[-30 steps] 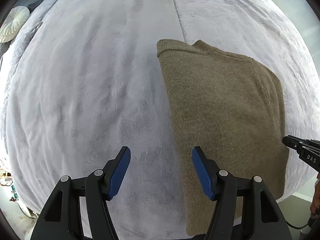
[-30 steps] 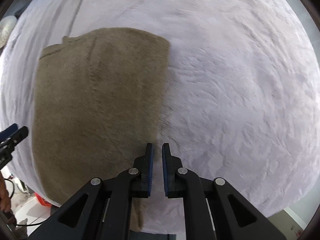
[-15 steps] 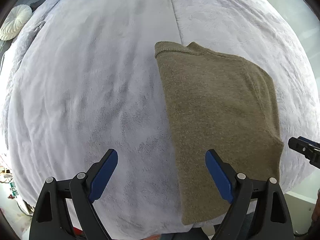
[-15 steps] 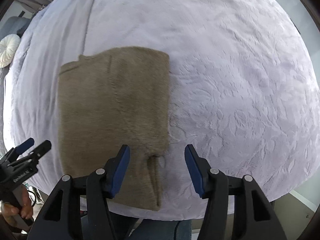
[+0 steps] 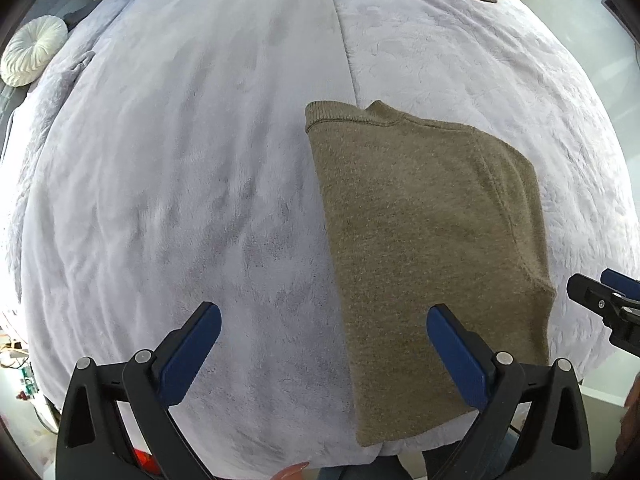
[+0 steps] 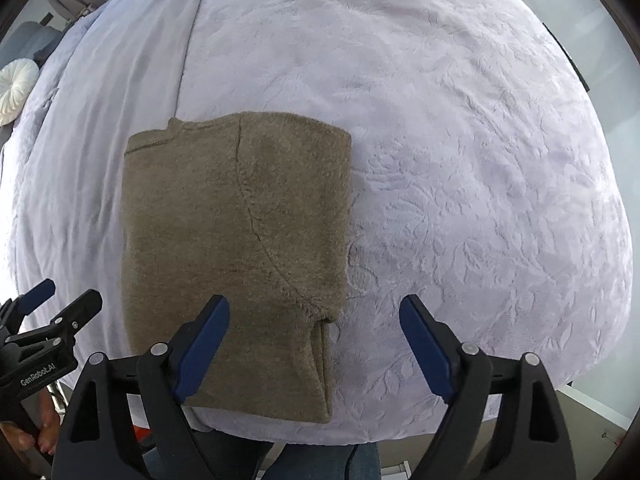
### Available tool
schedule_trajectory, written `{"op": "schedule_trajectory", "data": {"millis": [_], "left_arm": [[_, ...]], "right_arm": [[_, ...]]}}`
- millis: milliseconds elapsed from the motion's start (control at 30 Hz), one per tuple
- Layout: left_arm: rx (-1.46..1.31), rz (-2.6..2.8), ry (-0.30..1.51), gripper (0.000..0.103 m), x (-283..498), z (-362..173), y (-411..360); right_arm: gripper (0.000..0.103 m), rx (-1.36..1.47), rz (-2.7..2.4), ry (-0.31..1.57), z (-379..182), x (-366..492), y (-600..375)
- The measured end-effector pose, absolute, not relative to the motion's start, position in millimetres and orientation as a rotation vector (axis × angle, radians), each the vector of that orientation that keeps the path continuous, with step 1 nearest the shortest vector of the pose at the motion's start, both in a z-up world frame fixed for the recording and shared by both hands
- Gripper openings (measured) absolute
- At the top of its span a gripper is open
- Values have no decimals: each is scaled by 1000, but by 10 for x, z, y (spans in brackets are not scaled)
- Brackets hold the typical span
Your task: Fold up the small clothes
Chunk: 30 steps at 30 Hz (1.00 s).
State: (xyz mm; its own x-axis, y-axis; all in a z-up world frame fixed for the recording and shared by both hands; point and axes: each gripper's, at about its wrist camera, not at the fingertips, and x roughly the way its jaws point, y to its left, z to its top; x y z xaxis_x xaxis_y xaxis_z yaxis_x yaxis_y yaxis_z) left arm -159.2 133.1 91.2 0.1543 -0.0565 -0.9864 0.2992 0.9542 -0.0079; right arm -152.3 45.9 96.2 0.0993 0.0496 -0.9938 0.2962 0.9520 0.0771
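Right wrist view: one olive sweater lies folded flat on the bedspread, near its front edge. It looks soft, light and limp, likely to sag if lifted, so pinching its bottom corners seems best. Two grippers, right gripper and left gripper, hang over the sweater's bottom edge, jaws opening, nothing between them.
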Motion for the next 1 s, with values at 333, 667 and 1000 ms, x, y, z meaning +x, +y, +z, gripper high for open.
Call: {"op": "schedule_trajectory", "data": {"millis": [333,667,1000], "left_arm": [[198,-258,1397,103,-1550,883,1357],[196,-255,1397,103,-1534,907,1364],[195,-254,1397,103,-1514,919,1359]], "right_arm": [[90,274,-220,1437,1003,-1493,447],[90,277,-223,1437,990,-1483,465],[90,280,-223,1439,984,-1473,457]]}}
